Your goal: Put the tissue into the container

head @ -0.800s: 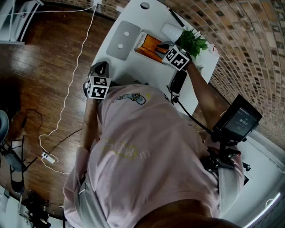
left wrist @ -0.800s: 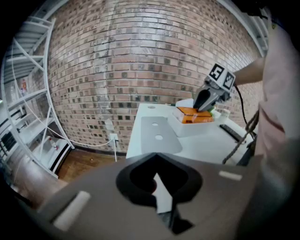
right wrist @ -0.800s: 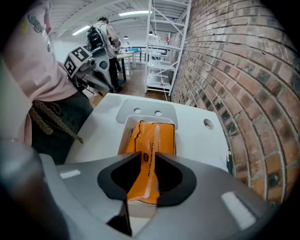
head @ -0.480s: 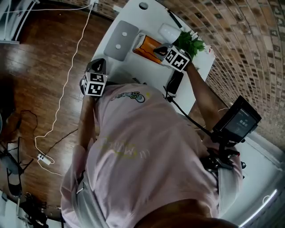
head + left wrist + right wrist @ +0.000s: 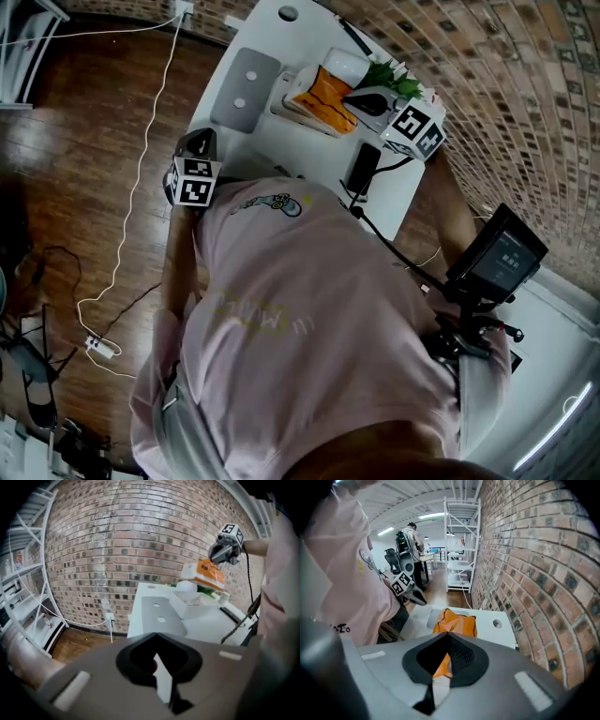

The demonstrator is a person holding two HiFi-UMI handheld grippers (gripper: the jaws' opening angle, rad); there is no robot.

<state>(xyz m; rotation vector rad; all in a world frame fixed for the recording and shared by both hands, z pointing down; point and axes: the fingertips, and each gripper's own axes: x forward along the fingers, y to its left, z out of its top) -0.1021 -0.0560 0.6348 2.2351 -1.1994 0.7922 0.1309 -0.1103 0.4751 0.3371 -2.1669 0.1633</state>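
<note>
The tissue pack [image 5: 325, 96], orange and white, hangs in the air over the far end of the white table [image 5: 309, 150]. My right gripper [image 5: 373, 101] is shut on its end; in the right gripper view the orange pack [image 5: 454, 623] dangles from the closed jaws. From the left gripper view the pack [image 5: 208, 573] hangs just above an open white container [image 5: 197, 599]. My left gripper [image 5: 199, 147] hovers at the table's near left edge, jaws together and empty.
A flat grey board [image 5: 246, 77] lies left of the container. A green plant [image 5: 394, 75] and a white rounded object [image 5: 345, 64] stand at the back by the brick wall. A black handset [image 5: 362, 169] with a cable lies near the right edge.
My right gripper has risen and swung to the right, lifting the orange tissue pack off the table's back area. The left gripper has barely moved.
</note>
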